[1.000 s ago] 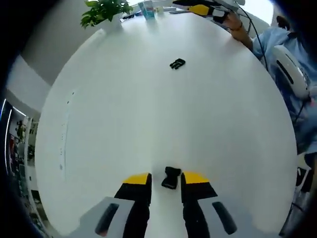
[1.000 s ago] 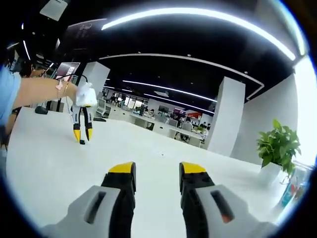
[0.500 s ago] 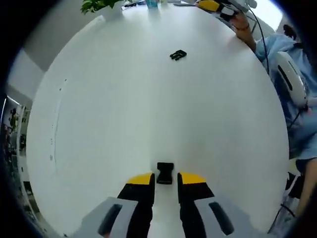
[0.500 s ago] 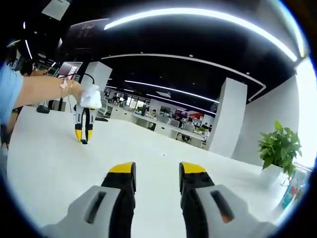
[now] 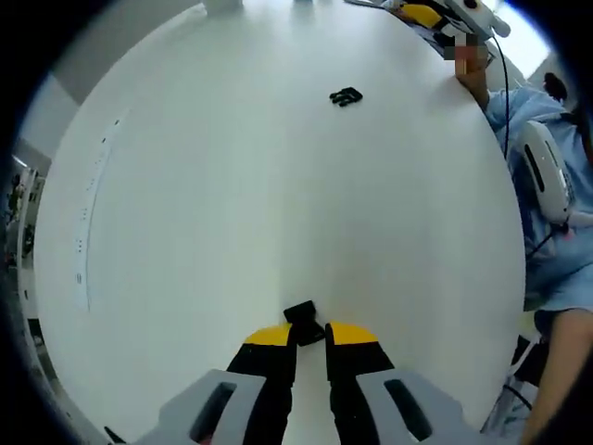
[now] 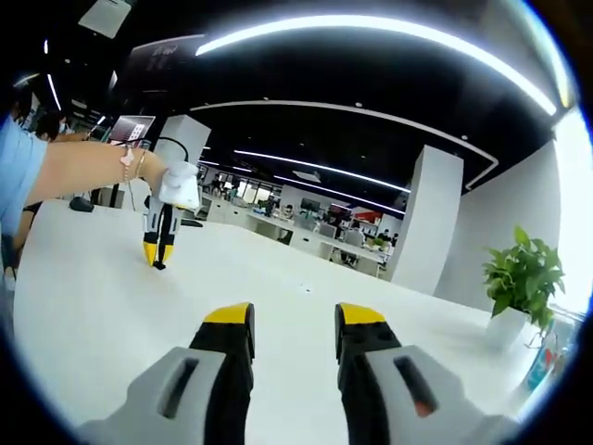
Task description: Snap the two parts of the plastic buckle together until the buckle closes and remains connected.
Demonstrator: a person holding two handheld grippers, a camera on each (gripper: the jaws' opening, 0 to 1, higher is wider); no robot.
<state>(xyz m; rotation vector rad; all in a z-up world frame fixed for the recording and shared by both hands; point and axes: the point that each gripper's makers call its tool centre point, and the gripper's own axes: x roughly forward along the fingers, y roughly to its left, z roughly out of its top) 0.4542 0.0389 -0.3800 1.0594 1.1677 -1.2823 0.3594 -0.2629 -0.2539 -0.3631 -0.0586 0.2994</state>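
Now left claw (image 5: 307, 336) pinches buckle half (image 5: 301, 314); other half (image 5: 346, 95) well apart.

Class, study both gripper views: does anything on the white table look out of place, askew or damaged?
Nothing looks damaged or spilled. The only oddity: the near buckle part lies slightly askew at the left gripper tips, while the other buckle part sits far across the table, unjoined.

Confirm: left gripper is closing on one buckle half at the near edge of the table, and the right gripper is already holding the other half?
Not quite. In the left gripper view the other buckle half lies loose on the white table, far from the left gripper. In the right gripper view the right gripper is open and holds nothing. The rest stands.
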